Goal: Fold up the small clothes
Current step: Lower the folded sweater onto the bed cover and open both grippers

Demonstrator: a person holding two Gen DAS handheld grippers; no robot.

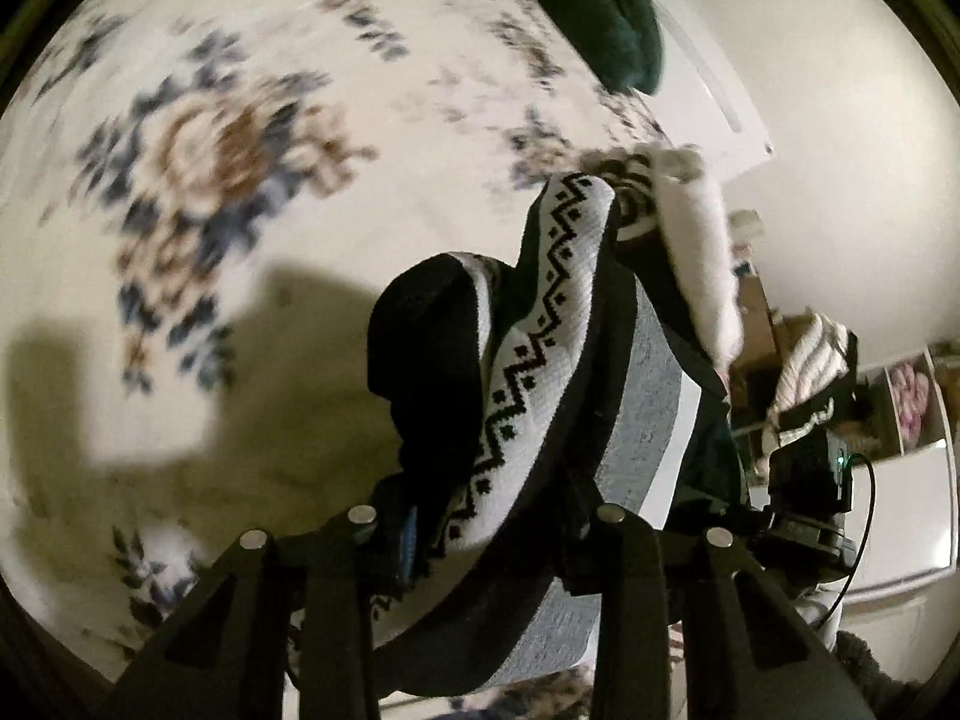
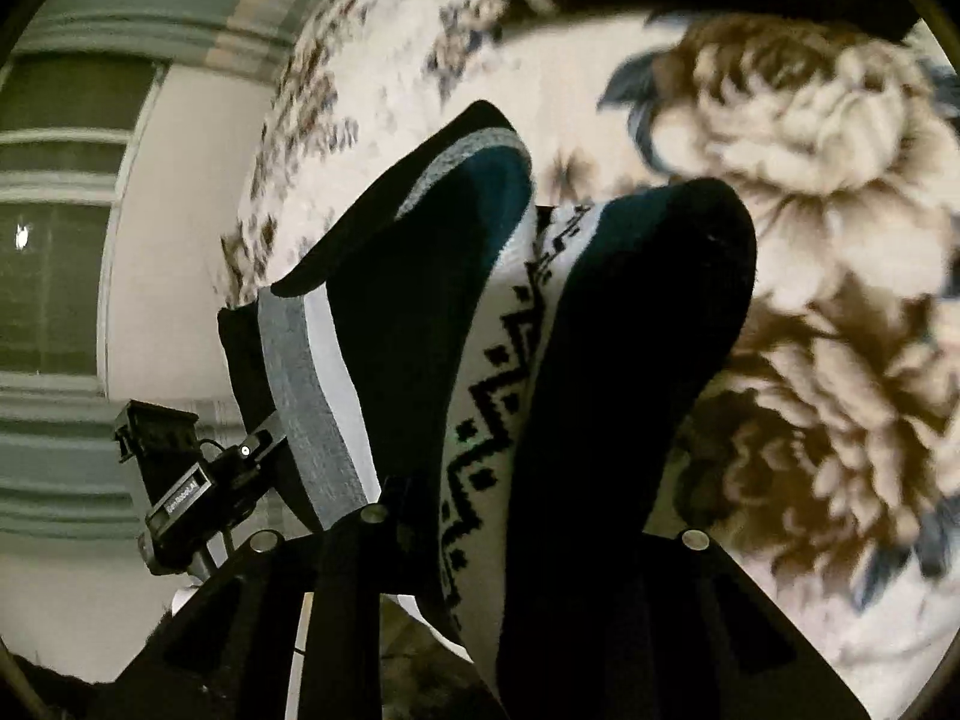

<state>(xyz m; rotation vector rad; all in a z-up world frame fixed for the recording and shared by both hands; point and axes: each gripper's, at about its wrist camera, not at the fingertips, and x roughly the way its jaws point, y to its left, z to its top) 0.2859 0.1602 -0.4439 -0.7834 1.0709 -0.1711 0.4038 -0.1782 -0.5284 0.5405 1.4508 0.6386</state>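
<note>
left wrist, grip: the left gripper (image 1: 528,360) looks clamped down on the patterned knit garment (image 1: 540,324), a white piece with a black zigzag band and dark trim. The cloth fills the gap between the fingers, so they're nearly closed on it.

left wrist, where the garment is: held up off the floral bedspread (image 1: 198,156), with the free end trailing off to the right toward a white fuzzy part (image 1: 702,252).

left wrist, what could go wrong: honestly the pinch seems to be on a bunched bit, not a clean edge. If it's only got one layer, my guess is the fold comes out crooked or a layer slips out.

left wrist, room: lots of open bedspread to the left and ahead. The dark green cloth (image 1: 606,12) sits near the far edge and the bed ends on the right, so laying down leftward looks safer.

right wrist, grip: the right gripper (image 2: 540,312) also looks closed on the same knit, zigzag band squeezed between the fingers.

right wrist, what could go wrong: the left gripper's body shows just beside it at lower left, so the two could bump, or pull the cloth against each other and stretch it.

right wrist, room: bedspread spreads wide to the right; left side drops off toward the wall (image 2: 180,240) and window blinds (image 2: 54,312), so not much room there.
</note>
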